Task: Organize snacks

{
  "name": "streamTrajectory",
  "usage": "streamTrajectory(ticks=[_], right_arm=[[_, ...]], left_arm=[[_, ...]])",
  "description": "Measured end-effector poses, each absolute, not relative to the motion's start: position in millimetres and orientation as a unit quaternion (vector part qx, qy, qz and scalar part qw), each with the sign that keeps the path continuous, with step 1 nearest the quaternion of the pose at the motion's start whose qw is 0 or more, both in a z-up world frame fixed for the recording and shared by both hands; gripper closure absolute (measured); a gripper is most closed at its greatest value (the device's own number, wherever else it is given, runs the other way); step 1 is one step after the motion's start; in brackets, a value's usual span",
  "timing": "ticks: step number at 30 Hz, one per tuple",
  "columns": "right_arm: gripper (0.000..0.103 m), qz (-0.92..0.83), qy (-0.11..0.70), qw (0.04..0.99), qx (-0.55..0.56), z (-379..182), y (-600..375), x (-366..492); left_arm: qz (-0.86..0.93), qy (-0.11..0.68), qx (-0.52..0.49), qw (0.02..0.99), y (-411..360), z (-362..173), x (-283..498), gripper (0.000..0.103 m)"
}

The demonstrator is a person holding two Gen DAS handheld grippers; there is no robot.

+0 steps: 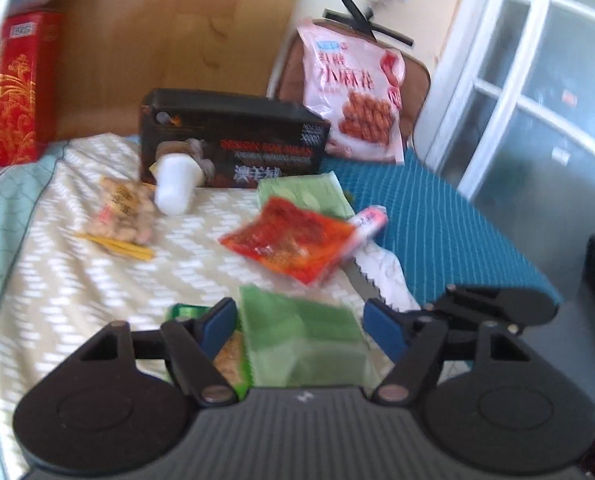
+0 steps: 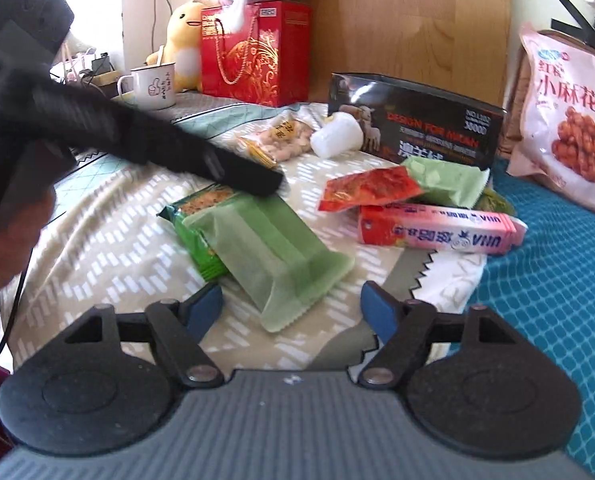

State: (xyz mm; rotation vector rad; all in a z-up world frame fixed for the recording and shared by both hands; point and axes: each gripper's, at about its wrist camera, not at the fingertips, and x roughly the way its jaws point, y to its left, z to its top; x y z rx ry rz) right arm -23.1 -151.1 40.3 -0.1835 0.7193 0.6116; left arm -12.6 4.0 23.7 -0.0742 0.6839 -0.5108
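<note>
Several snacks lie on a patterned bed cover [image 2: 109,248]. A pale green packet [image 2: 269,256] rests across a dark green cracker packet [image 2: 195,216]. In the blurred left wrist view this pale green packet [image 1: 305,344] fills the gap of my left gripper [image 1: 299,330], its edges close to both blue pads, and no squeeze shows. From the right wrist view, the left gripper [image 2: 265,186] hangs over the packet's far end. My right gripper [image 2: 291,314] stands open at the packet's near end, holding nothing. A red packet [image 2: 369,188], a pink carton [image 2: 437,232] and another green packet [image 2: 445,184] lie beyond.
A black box [image 2: 417,128], a white cup [image 2: 337,136] and a nut bag [image 2: 285,140] sit further back. A large pink bag [image 2: 569,120] leans at the right over a teal cover [image 2: 537,300]. A red gift box [image 2: 257,52], a mug [image 2: 153,84] and a yellow plush [image 2: 185,40] stand behind.
</note>
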Motion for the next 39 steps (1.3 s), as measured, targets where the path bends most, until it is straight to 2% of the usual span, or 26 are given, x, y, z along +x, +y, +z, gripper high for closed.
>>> streamTrajectory(ticks=[1,5,12,17,19,21,23,25,28,39], right_arm=[[0.050,0.294,0.343,0.888,-0.088,41,-151,-25],[0.055,0.294,0.339,0.890,-0.075,42,-158,-29],[0.056,0.269,0.328,0.902,-0.079,46,-175,-39],[0.057,0.256,0.320,0.908,-0.084,50,-186,-45],[0.055,0.253,0.325,0.907,-0.091,46,-187,-45],[0.047,0.249,0.328,0.907,-0.094,41,-186,-43],[0.042,0.252,0.325,0.907,-0.092,40,-184,-40],[0.043,0.253,0.325,0.907,-0.092,40,-181,-37],[0.050,0.249,0.317,0.909,-0.103,41,-177,-38],[0.051,0.257,0.236,0.929,-0.122,75,-168,-35]], left_arm=[[-0.253,0.333,-0.029,0.908,-2,23,-14,0.031],[-0.264,0.338,-0.033,0.903,-13,21,-15,0.032],[-0.285,0.366,-0.096,0.881,-23,14,6,0.032],[-0.291,0.374,-0.088,0.876,-38,7,11,0.038],[-0.289,0.370,-0.079,0.879,-41,6,9,0.038],[-0.289,0.369,-0.080,0.880,-40,6,9,0.039],[-0.287,0.369,-0.083,0.880,-38,6,9,0.049],[-0.288,0.372,-0.095,0.877,-33,6,11,0.056],[-0.291,0.366,-0.113,0.877,-24,11,9,0.062],[-0.306,0.294,-0.137,0.895,0,61,4,0.066]])
